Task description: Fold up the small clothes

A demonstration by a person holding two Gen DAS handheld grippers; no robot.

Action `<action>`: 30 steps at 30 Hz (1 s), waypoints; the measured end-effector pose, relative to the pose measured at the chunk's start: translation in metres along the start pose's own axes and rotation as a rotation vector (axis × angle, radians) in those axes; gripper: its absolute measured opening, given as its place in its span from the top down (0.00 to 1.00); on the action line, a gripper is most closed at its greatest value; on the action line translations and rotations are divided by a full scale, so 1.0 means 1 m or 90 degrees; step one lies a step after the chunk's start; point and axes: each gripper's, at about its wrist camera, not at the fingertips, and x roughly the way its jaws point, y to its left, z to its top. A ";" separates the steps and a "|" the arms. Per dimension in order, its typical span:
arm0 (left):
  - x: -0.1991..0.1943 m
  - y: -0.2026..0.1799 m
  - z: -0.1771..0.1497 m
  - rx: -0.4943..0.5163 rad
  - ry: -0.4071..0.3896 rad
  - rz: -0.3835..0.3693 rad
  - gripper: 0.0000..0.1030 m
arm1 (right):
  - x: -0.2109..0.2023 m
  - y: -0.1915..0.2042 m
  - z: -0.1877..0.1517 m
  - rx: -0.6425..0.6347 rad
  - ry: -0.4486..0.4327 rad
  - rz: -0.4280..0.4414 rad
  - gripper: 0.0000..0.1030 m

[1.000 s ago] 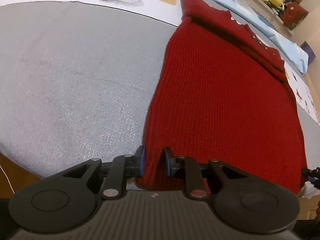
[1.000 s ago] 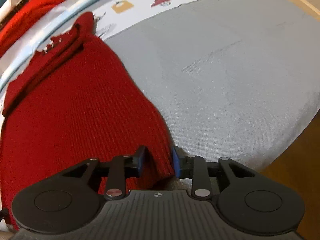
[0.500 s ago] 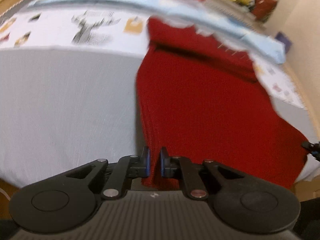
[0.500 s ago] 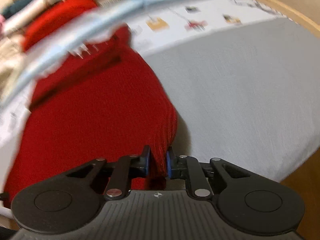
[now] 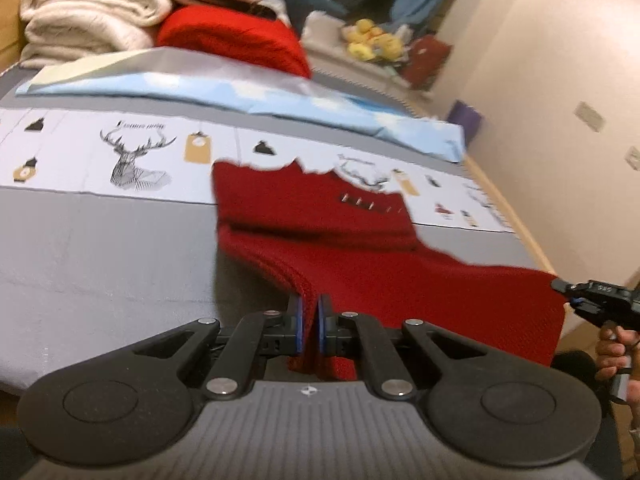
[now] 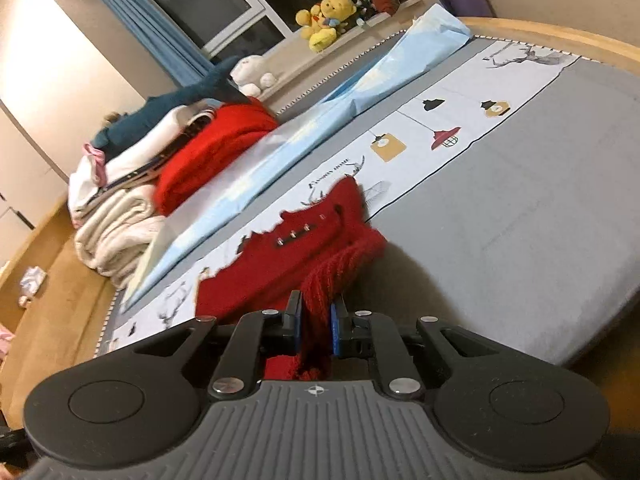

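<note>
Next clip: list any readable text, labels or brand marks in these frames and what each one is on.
"FASHION HOME" (roughly): printed strip of the bed cover, by the deer print; small and tilted, so uncertain.
Script above the deer head in the left wrist view: too blurred to read.
Red knit garment: no lettering visible.

Warm indoor light, evenly bright. Ceiling lamp glare in dark window (image 6: 200,4) far beyond jaws. Soft shadow on grey bedspread (image 6: 520,220) right of jaws. Motion blur on red knit garment (image 5: 360,248) ahead of jaws. Strong fisheye bending at edges.
</note>
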 end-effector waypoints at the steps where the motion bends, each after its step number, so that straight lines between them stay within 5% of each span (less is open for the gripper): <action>1: -0.010 0.001 -0.002 0.001 -0.003 -0.004 0.94 | -0.008 0.001 -0.004 0.001 0.001 0.001 0.87; 4: -0.020 0.016 -0.002 -0.026 0.004 -0.012 0.94 | -0.037 0.003 -0.015 0.015 0.002 0.002 0.87; 8: 0.022 0.048 0.019 -0.067 0.039 0.006 0.94 | -0.027 -0.007 -0.014 0.061 0.019 -0.028 0.87; 18: 0.188 0.143 0.087 -0.164 0.062 0.084 0.92 | 0.146 -0.014 0.067 0.032 0.073 -0.113 0.93; 20: 0.201 0.155 0.081 -0.188 0.039 0.100 0.81 | 0.182 -0.020 0.078 0.022 0.092 -0.115 0.90; 21: 0.208 0.161 0.077 -0.206 0.061 0.109 0.68 | 0.195 -0.024 0.079 0.018 0.091 -0.132 0.89; 23: 0.215 0.172 0.077 -0.248 0.096 0.111 0.62 | 0.209 -0.032 0.072 0.003 0.069 -0.176 0.88; 25: 0.216 0.181 0.077 -0.286 0.091 0.098 0.47 | 0.221 -0.043 0.066 0.025 0.108 -0.210 0.84; 26: 0.218 0.187 0.077 -0.299 0.096 0.100 0.47 | 0.223 -0.047 0.065 0.052 0.106 -0.199 0.82; 28: 0.222 0.192 0.075 -0.315 0.113 0.103 0.47 | 0.226 -0.052 0.065 0.062 0.099 -0.181 0.59; 30: 0.229 0.195 0.073 -0.320 0.134 0.100 0.46 | 0.234 -0.055 0.061 0.044 0.116 -0.208 0.55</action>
